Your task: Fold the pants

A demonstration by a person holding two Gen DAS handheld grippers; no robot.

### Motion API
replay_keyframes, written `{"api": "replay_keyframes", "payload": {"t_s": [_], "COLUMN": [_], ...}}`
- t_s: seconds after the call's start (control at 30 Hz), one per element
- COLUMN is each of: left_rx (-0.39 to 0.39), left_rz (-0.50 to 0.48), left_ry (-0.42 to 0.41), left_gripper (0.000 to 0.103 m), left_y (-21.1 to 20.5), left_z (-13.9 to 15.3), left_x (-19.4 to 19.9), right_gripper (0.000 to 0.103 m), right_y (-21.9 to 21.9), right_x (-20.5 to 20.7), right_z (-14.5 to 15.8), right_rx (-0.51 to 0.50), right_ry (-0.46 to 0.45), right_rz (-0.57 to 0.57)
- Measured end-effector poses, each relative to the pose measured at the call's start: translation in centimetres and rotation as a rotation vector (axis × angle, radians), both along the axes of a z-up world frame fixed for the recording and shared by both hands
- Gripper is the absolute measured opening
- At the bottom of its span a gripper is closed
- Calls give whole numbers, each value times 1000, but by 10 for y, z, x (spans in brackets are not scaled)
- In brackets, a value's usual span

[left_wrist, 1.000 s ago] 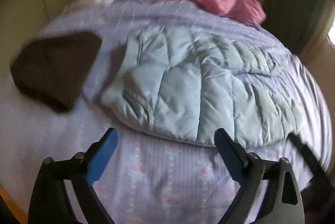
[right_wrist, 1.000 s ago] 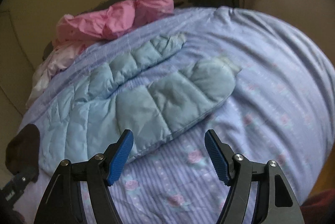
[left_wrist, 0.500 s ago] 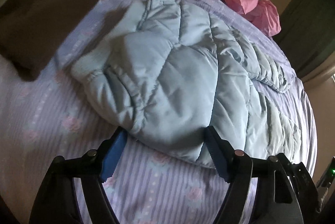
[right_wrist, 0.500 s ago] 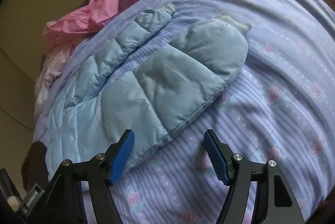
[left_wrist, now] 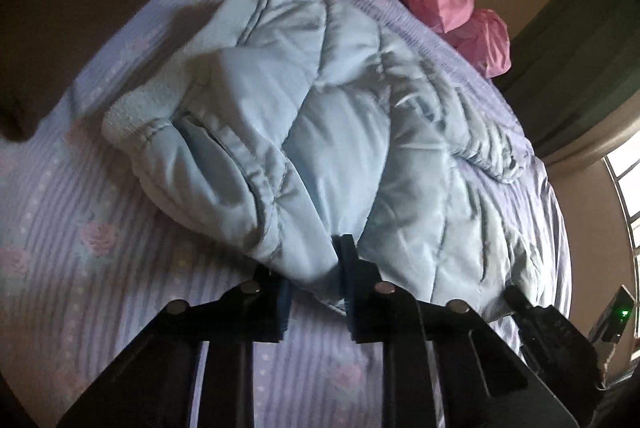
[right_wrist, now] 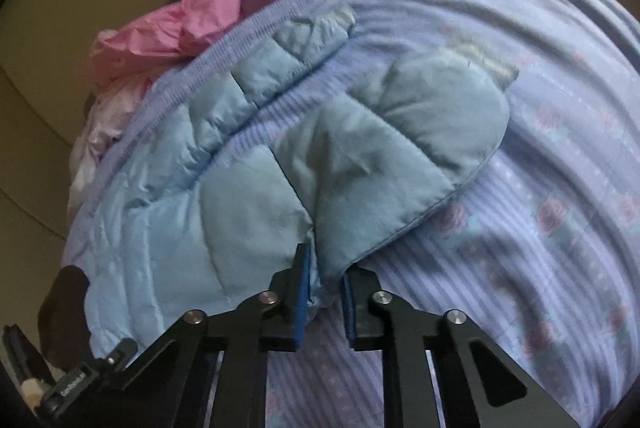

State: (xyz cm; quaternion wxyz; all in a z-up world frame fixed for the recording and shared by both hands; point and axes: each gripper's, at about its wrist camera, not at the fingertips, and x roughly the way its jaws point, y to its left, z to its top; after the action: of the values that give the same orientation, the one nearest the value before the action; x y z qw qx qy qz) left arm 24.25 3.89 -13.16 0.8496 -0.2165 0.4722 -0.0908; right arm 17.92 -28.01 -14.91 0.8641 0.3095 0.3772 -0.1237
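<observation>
Left wrist view, item one: pants [left_wrist: 320, 116], one pair, pale blue and quilted, spread flat on the bed [left_wrist: 120, 268] with both legs running away toward the window side. The waist end lies nearest us.

Item two: left gripper [left_wrist: 316, 288]. Its jaws are closing, nearly together, and the near hem of the pants by the waist is pinched between the blue pads.

Item three, right wrist view: right gripper [right_wrist: 326, 288]. Jaws drawn in to almost nothing, clamped on the near edge of the closer leg, partway along its length.

Item four: pink cloth [right_wrist: 208, 8], one bundle, at the far edge of the bed, just beyond the far leg.

Item five: dark cloth [left_wrist: 72, 28], one piece, beside the waist, not touching it as far as we can tell.

Count: two grippers, two trouser legs, two cuffs showing in the right wrist view.

Risks, as we judge them:
- Slick padded fabric may slide out of a shallow pinch when lifted, the left hold most of all, since it is not yet fully set.
- Either hold may have caught the sheet along with the hem, dragging the bedding up.
- Uneven lifting could twist the near leg so it lands skewed on the far one.
- A long sweep could bump the pink cloth.
</observation>
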Motion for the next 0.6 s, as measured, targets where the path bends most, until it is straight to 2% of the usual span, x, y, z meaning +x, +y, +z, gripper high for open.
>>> {"api": "replay_keyframes", "payload": {"t_s": [0.13, 0.33, 0.47, 0.6], "left_rx": [4, 28, 56, 104], "left_rz": [3, -9, -27, -51], "left_ry": [-48, -96, -72, -92], "left_gripper": [17, 17, 17, 17], "left_y": [-2, -7, -15, -24], "left_z": [22, 65, 93, 120], "left_x": [-6, 7, 34, 68], "right_gripper": [12, 11, 11, 11], "right_y": [-2, -4, -8, -9], "right_x": [-6, 0, 29, 68], "right_z": [24, 69, 103, 132], "right_rx": [-10, -46, -71, -115], "right_ry": [-66, -162, -183, -174], "right_rz": [-11, -16, 13, 64]}}
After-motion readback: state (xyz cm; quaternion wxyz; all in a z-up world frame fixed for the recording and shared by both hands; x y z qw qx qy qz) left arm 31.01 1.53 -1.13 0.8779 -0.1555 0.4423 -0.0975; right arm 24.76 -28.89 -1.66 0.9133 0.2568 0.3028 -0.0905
